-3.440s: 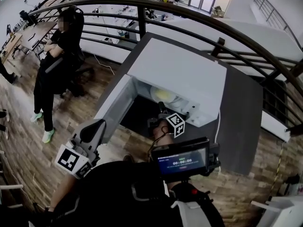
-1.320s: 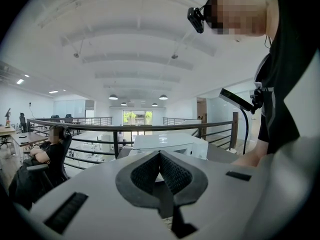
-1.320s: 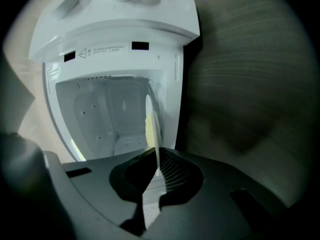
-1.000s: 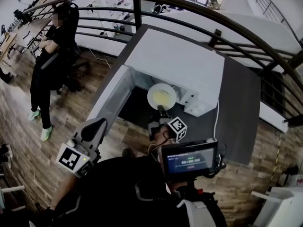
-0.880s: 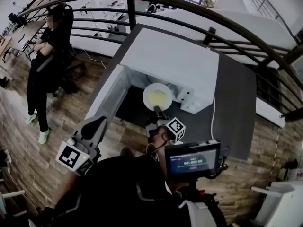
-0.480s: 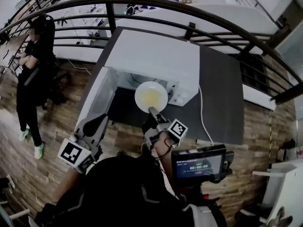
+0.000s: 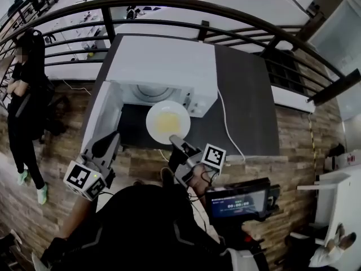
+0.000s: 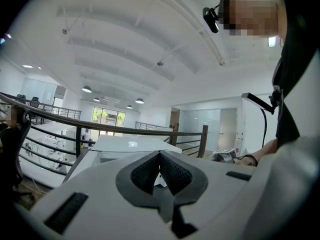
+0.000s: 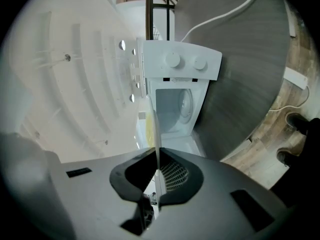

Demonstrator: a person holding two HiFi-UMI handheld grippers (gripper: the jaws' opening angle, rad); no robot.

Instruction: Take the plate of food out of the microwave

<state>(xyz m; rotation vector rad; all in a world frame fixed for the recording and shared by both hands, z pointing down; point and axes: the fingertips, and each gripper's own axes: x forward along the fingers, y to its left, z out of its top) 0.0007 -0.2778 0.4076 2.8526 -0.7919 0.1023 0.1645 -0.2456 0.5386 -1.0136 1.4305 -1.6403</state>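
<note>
**Head view to claw views: plate held by its near rim, outside the microwave mouth**

Head view: the right claw (image 7: 176, 142) grips the near rim of the plate (image 7: 167, 122), which carries yellow food (image 7: 167, 123). The plate lies flat and extends from the claw toward the far side, where the microwave (image 7: 161, 66) stands with its mouth open. It seems to be clear of the cavity or nearly so, held above the dark surface (image 7: 248, 95) just in front of the mouth. The open door (image 7: 100, 117) swings out to the left. The left claw (image 7: 113, 140) is at the near left beside that door, apart from the plate.

Left gripper view: its dark pads meet with nothing between them, so this claw is closed and empty.

Right gripper view: the plate shows edge-on as a thin line running straight away from the pads, which are pinched tight on its rim. Being round, it has no long axis, only this flat plane pointing at the microwave. Setting it down probably falls to the right hand alone.
</note>
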